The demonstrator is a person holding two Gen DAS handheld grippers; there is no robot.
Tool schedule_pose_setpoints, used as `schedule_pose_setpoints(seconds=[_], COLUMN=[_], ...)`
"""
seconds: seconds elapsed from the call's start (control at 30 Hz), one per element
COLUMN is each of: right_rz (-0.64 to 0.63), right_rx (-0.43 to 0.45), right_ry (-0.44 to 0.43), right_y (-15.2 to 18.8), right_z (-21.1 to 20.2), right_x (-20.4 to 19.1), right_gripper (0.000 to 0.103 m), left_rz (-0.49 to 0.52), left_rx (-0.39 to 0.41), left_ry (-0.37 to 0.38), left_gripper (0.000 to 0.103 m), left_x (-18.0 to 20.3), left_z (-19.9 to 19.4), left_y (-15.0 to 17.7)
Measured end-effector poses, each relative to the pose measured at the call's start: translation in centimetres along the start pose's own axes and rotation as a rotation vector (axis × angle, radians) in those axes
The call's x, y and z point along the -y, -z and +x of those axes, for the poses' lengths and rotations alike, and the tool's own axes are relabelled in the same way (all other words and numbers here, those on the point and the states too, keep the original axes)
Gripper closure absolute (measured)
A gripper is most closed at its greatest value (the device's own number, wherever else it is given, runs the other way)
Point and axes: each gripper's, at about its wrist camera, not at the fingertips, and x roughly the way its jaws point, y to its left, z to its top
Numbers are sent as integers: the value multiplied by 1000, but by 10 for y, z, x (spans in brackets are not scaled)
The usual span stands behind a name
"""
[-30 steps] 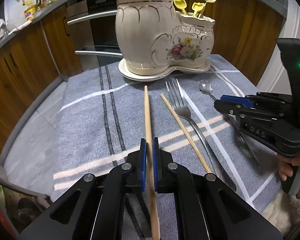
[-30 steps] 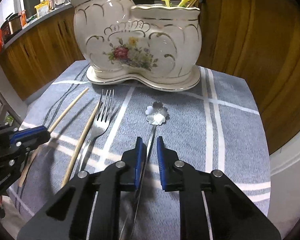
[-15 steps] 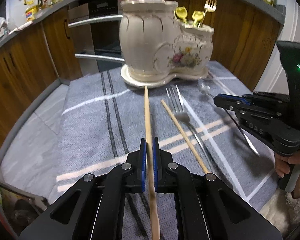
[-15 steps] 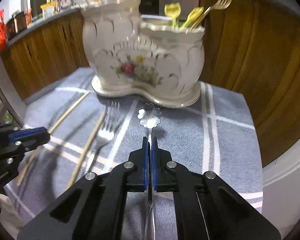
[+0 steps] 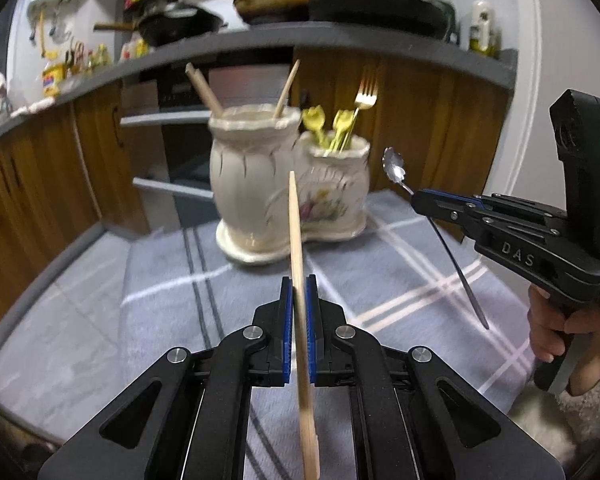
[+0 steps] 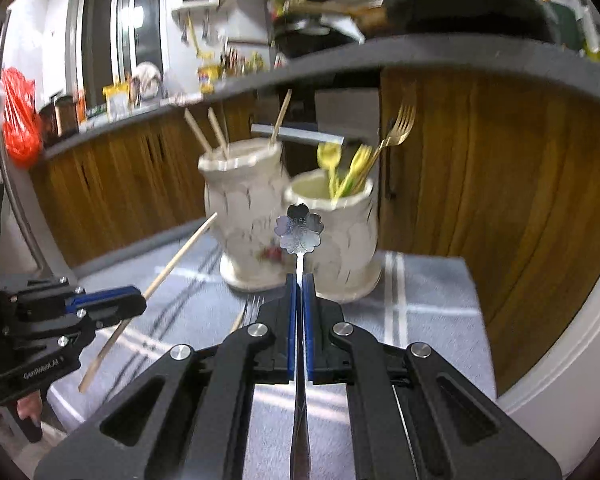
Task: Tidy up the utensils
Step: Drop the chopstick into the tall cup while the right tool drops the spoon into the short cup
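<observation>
The left gripper (image 5: 298, 300) held a chopstick (image 5: 296, 232), jaws clamped on it, in the air before the ceramic holder (image 5: 256, 184). The right gripper (image 6: 299, 300) pinched a flower-headed spoon (image 6: 299, 229), raised before the holder's shorter compartment.

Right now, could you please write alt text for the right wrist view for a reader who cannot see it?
The right hand-held gripper is shut on a silver flower-shaped metal spoon, raised before a cream floral ceramic two-pot holder. At left, the left hand-held gripper holds a pale wooden chopstick above the grey striped cloth.
</observation>
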Motion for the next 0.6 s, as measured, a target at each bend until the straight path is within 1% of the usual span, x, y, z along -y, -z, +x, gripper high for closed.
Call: schedule_pose_setpoints(seconds=[0.07, 0.23, 0.37, 0.53, 0.6], right_rz=[19, 31, 20, 22, 37], right_rx=[43, 116, 151, 234, 273], right_ry=[1, 13, 9, 19, 13], right_y=[-5, -24, -40, -64, -77], right_z=[-5, -6, -4, -1, 2], right_x=[5, 6, 3, 6, 10], right_gripper=[100, 100, 100, 100, 100], left_rz=[4, -1, 1, -40, -47], left_rx=[40, 104, 181, 282, 299], left_ry=[13, 27, 9, 32, 32], left_gripper=[97, 97, 97, 97, 97], left_x=[1, 0, -6, -22, -26], left_z=[-6, -13, -15, -13, -9], left_y=[-5, -19, -37, -60, -68])
